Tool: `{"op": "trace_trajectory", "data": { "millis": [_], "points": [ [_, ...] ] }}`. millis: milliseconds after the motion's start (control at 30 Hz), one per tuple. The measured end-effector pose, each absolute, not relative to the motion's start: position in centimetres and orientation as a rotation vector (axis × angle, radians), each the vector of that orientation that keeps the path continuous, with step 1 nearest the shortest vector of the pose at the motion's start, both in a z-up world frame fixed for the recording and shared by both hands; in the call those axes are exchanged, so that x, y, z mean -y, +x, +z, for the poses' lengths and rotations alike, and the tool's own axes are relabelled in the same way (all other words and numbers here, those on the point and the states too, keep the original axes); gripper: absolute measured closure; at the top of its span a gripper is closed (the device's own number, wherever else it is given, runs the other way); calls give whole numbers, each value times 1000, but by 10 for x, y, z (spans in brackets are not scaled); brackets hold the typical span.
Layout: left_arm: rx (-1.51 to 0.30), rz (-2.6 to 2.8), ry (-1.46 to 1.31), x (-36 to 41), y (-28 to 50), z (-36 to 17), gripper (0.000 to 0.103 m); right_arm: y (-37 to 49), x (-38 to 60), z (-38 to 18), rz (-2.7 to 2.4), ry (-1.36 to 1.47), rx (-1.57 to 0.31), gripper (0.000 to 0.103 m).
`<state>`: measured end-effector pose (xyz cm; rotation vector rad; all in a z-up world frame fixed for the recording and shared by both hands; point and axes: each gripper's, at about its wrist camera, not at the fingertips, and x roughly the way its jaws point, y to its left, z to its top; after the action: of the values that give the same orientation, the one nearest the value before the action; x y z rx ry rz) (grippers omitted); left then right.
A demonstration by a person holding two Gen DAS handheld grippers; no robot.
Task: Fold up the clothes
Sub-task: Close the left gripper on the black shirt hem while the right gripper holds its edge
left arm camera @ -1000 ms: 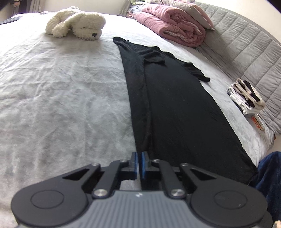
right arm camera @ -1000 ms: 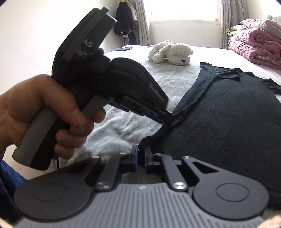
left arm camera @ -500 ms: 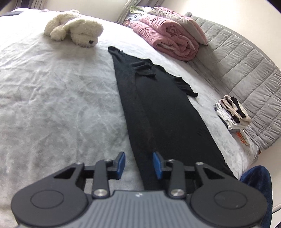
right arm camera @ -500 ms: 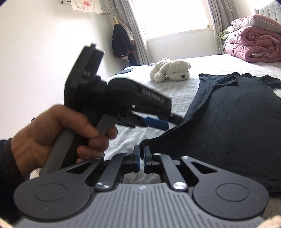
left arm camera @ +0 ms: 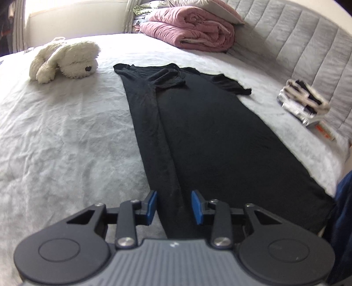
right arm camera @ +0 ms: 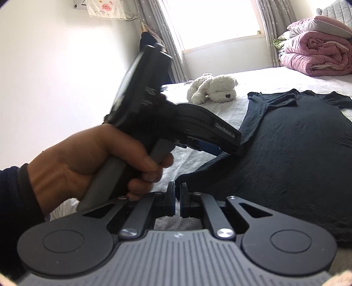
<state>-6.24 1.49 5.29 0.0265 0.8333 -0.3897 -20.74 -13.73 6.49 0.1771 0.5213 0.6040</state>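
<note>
My left tongs (left arm camera: 173,206) tilt downward, blue pads apart and just closing, over the folded edge of the black shirt (left arm camera: 211,136) flat on the bed (left arm camera: 66,136). My right tongs (right arm camera: 177,199) pinch its hem corner.

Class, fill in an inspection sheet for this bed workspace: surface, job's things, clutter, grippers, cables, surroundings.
Surface: wrinkled white bedsheet.
Job's things: long black knit garment laid flat, left edge folded in, one sleeve lying across its chest.
Clutter: white plush dog; rolled pink quilt; small black-and-white folded stack.
Grippers: left gripper open, jaws just closing, straddling the fold; right gripper shut at the hem corner; a grip there is unclear.
Cables: nothing seen.
Surroundings: grey quilted headboard; curtained window.
</note>
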Motion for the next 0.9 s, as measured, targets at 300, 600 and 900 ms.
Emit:
{"op": "trace_trajectory", "data": {
  "millis": [300, 600, 900],
  "points": [
    [-759, -285, 172, -1, -68, 63, 97, -202, 151, 67, 610, 246, -507, 99],
    [-757, -273, 210, 3, -64, 60, 96, -202, 160, 71, 624, 265, -469, 99],
    [-688, -278, 330, 27, -70, 72, 96, -197, 191, 78, 595, 362, -458, 99]
  ]
}}
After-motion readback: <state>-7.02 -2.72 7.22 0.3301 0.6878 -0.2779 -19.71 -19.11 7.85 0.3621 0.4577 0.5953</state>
